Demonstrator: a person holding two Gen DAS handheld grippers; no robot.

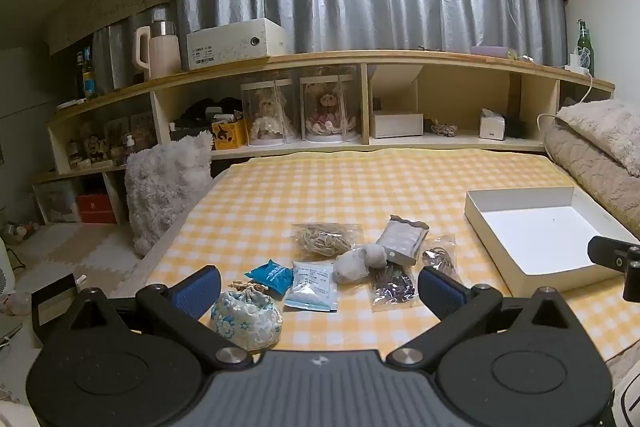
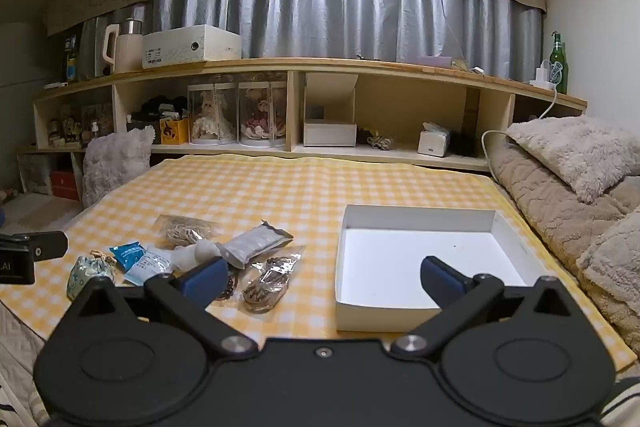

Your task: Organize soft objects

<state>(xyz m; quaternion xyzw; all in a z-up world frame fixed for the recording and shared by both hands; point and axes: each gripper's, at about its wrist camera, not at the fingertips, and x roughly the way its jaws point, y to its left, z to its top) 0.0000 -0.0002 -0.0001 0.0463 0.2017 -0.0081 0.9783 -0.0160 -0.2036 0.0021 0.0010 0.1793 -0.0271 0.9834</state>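
We are hovering both grippers over the yellow checked cloth [image 1: 320, 183], and neither is touching anything yet. The left gripper [image 1: 318, 287] is standing with its jaws fully spread and empty above the cluster of soft objects; the right gripper [image 2: 322, 281] is equally wide and empty, straddling the near left corner of the white box [image 2: 416, 223].

In our judgement the step in hand is a first pick, and the floral drawstring pouch [image 1: 246, 319], lying nearest the left jaws, is the easy start: we would come down around its plump middle and close gently, since it is likely to squash. The flat packets, like the white sachet [image 1: 314, 285] and blue packet [image 1: 268, 275], are overlapping slightly, so we would take them by an edge, one at a time. The box is sitting empty to the cluster's right.
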